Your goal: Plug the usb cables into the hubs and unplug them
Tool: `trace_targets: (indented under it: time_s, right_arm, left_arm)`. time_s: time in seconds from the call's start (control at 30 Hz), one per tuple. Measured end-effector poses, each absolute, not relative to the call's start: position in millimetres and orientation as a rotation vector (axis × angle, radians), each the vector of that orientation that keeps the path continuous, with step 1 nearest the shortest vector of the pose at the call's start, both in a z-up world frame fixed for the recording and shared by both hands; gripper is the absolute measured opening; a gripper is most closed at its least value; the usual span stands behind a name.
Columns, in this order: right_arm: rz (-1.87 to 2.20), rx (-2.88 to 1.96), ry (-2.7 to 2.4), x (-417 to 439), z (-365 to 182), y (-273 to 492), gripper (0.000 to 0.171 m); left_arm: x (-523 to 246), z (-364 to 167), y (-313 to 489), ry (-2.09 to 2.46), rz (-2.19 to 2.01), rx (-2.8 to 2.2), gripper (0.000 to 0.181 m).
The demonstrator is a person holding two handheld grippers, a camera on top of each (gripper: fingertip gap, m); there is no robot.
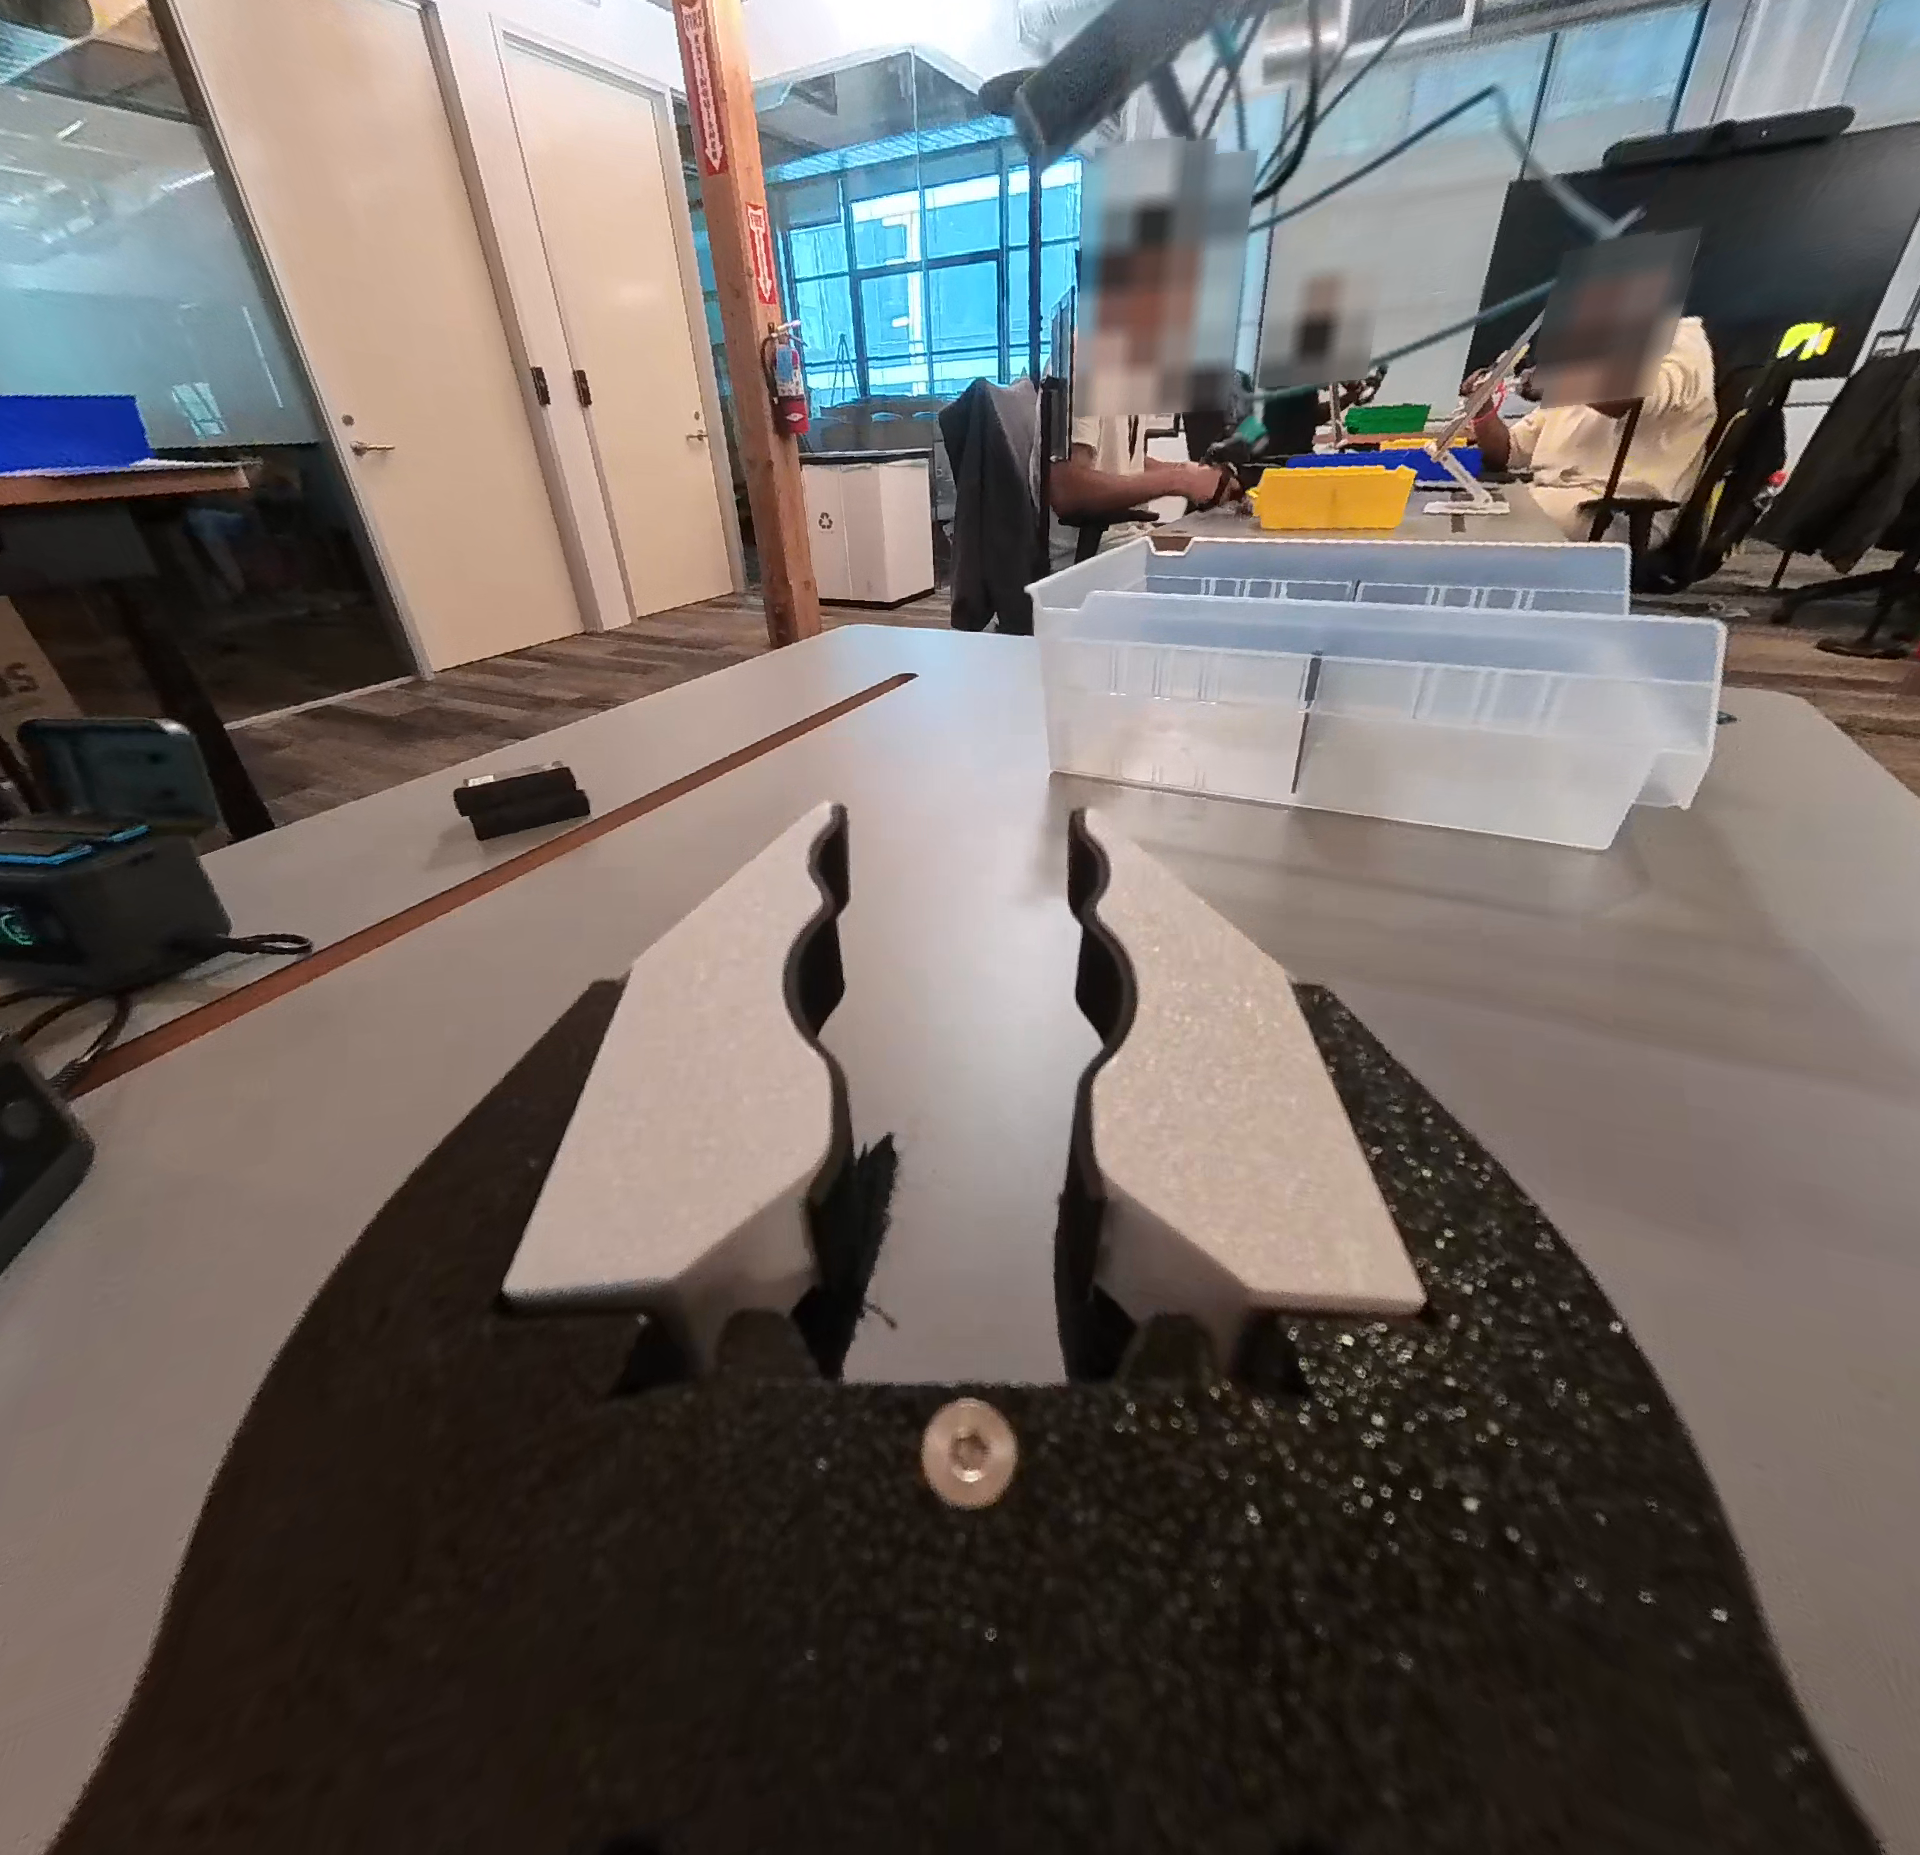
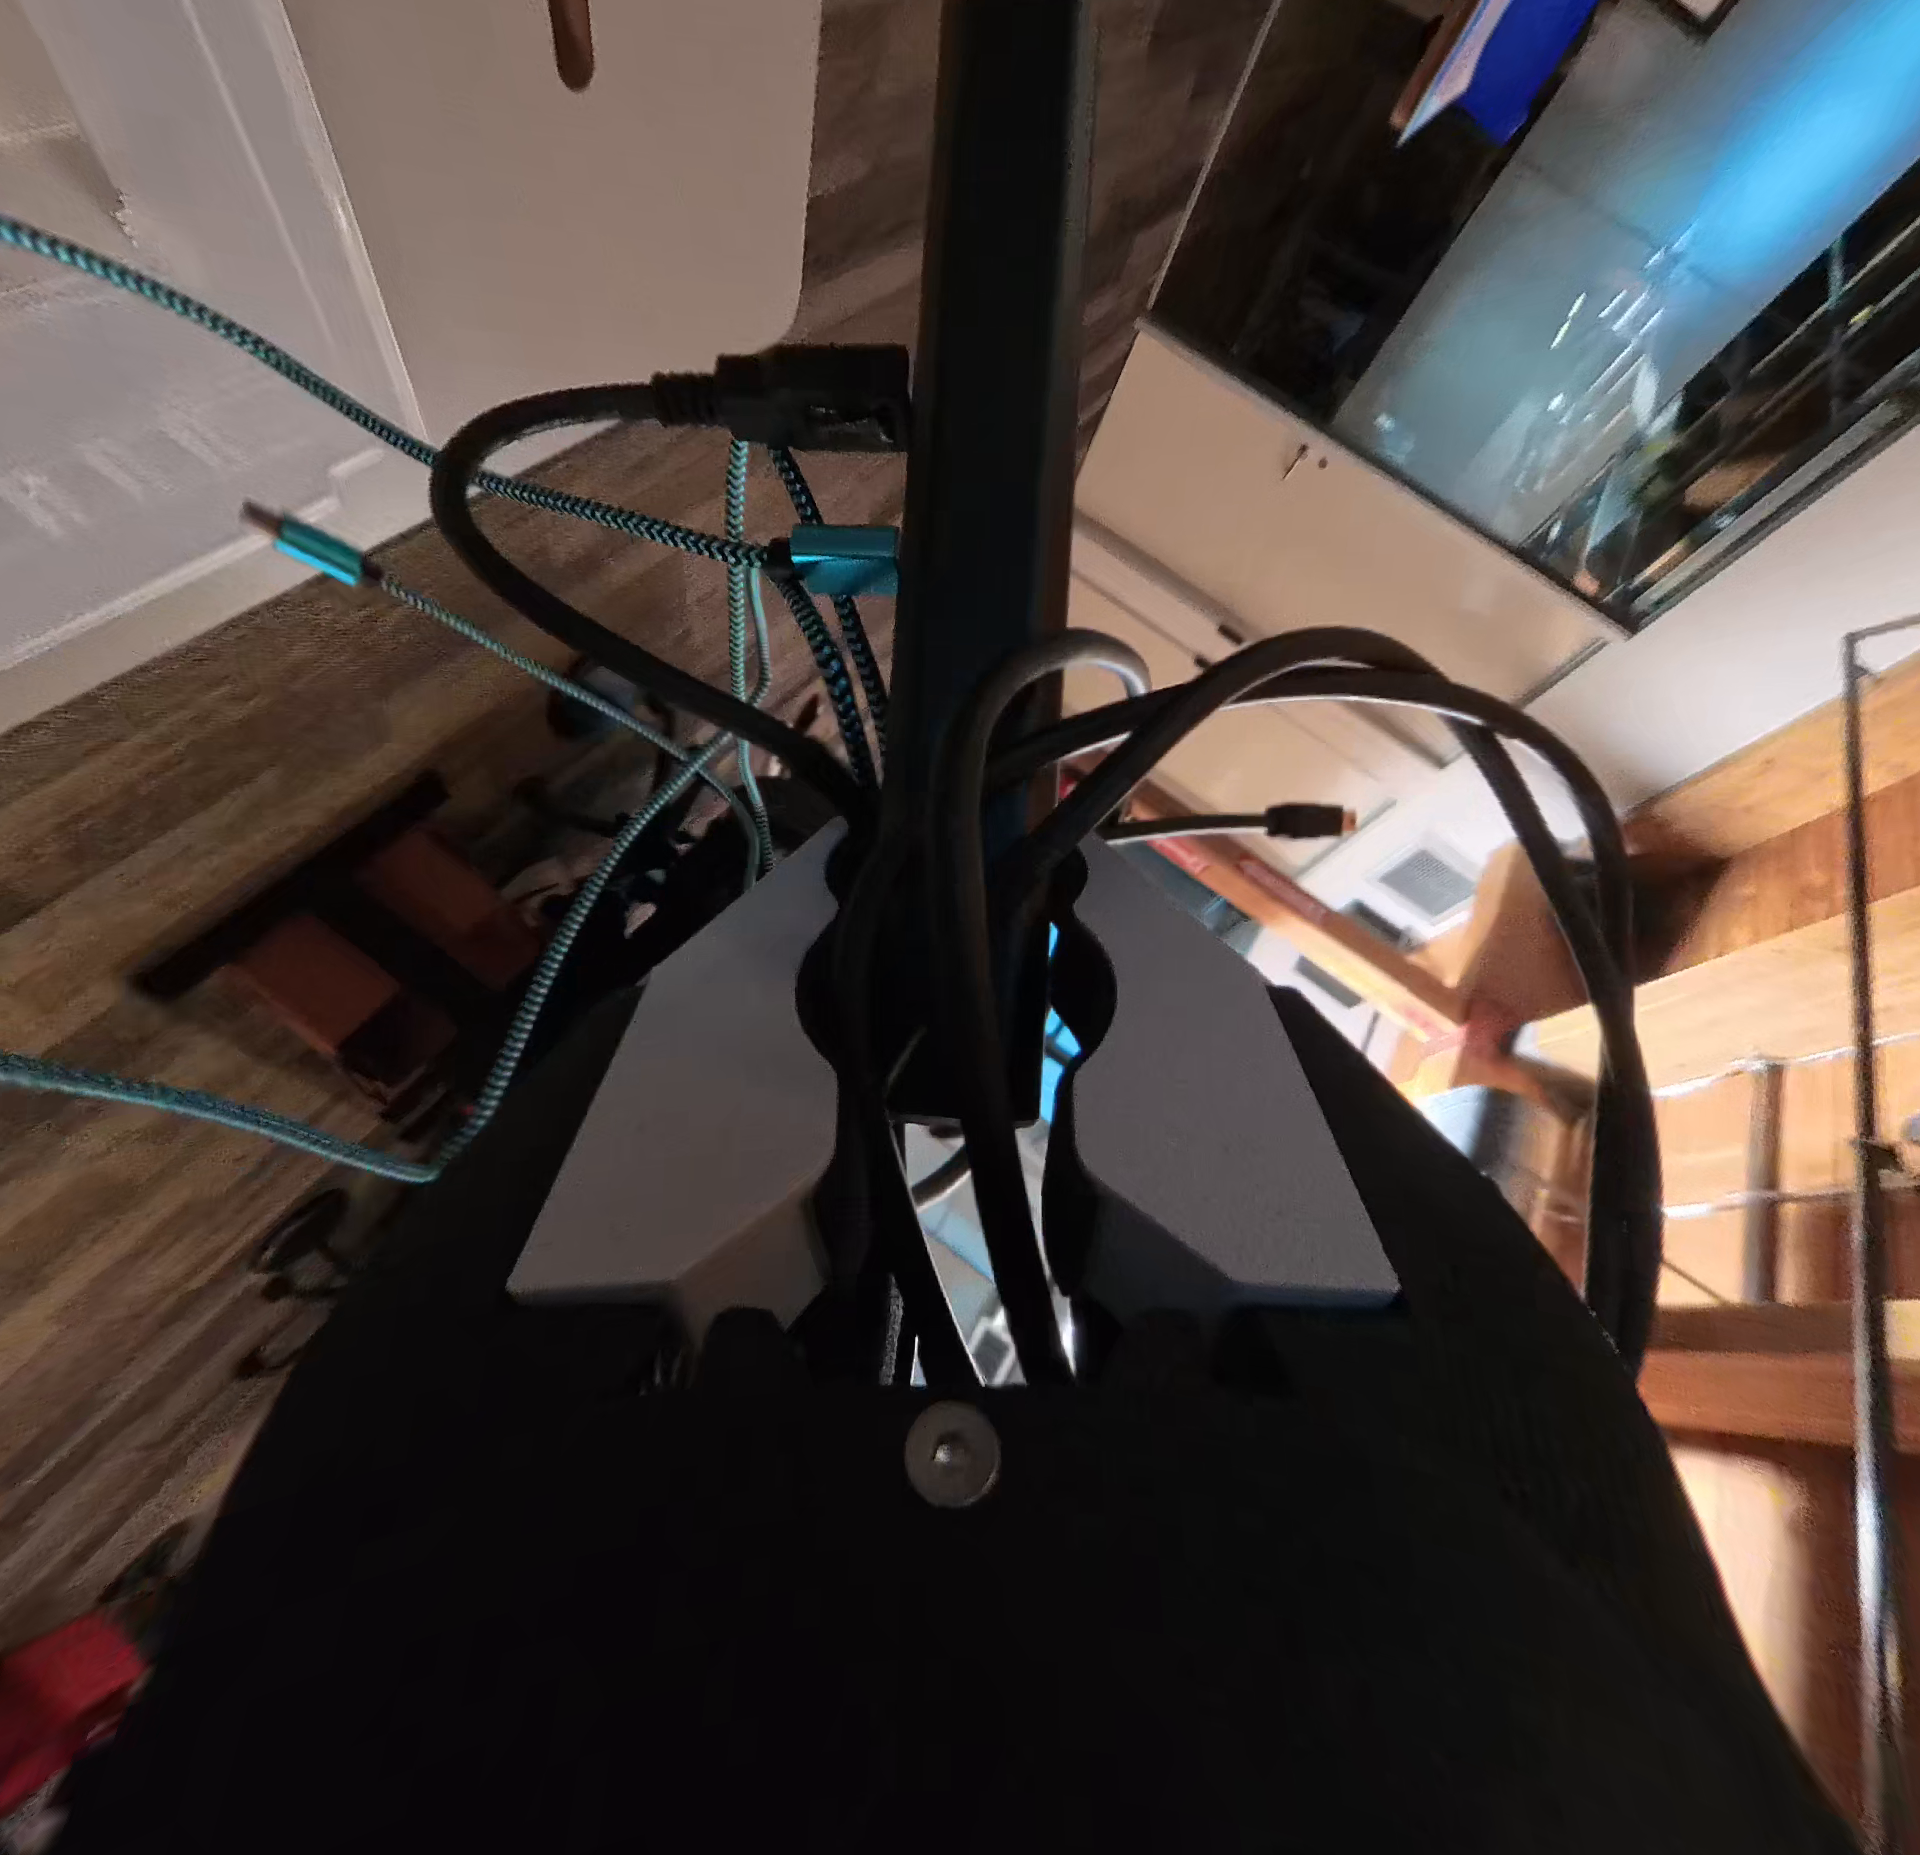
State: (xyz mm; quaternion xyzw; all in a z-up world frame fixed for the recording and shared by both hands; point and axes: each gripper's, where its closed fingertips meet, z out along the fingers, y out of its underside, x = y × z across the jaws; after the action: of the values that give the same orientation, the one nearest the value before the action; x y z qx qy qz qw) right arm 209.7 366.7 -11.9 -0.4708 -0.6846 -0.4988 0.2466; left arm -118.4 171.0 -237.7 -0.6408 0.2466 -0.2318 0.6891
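Observation:
My right gripper (image 2: 956, 870) is shut on a long black hub bar (image 2: 1003, 247) and on a bundle of black cables (image 2: 1351, 662) pinched with it. It holds them in the air, tilted over the floor. A black plug (image 2: 800, 397) and a teal plug (image 2: 844, 560) sit in the hub's left side. A teal braided cable (image 2: 208, 330) trails left, and its loose end connector (image 2: 312, 553) hangs free. A black cable end (image 2: 1309, 821) sticks out right. My left gripper (image 1: 954, 829) is open and empty, low over the grey table (image 1: 1558, 1026). The hub and cables show at the top of the left wrist view (image 1: 1122, 49).
Two clear plastic bins (image 1: 1382, 704) stand at the back right of the table. A small black block (image 1: 520, 797) lies at the left, beyond a brown slot (image 1: 623, 818). Dark devices with cords (image 1: 94, 901) sit at the left edge. People sit at a table behind. The grippers' ends are close to 45 cm from one another.

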Motion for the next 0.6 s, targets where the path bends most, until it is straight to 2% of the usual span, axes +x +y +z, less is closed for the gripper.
trace_targets:
  time_s: [0.37,0.6]
  right_arm:
    - [-1.491,-0.795,-1.640,181,-62,382,0.031]
    - [-1.367,-0.877,-1.544,192,-109,383,0.032]
  left_arm:
    - [-103,-244,167,0.658,-0.467,-1.440,0.037]
    - [-99,-246,166,0.678,-0.463,-1.445,0.036]
